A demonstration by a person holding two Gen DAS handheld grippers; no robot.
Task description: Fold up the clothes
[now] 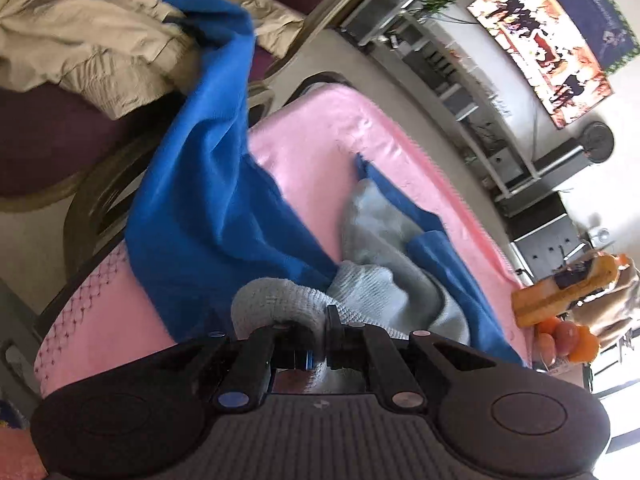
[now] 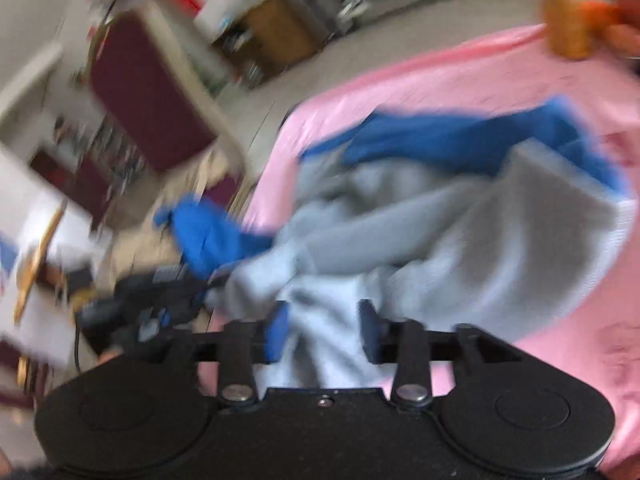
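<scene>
Left tool (image 1: pixel 316 340): jaws pressed together on one grey ribbed cuff (image 1: pixel 276 304) of the grey garment (image 1: pixel 384 256). Right tool (image 2: pixel 322 332): jaws spread, pale grey cloth (image 2: pixel 320 320) lying loose between them, pads not pressing it. Clothes counted: one grey garment, crumpled on the pink-covered table (image 1: pixel 320 136); one blue garment (image 1: pixel 200 200), partly on the table, its far end lifted toward a chair; one beige garment (image 1: pixel 88 36) on that dark-red chair (image 1: pixel 44 140). One orange object (image 1: pixel 560 292) at the table's far edge.
</scene>
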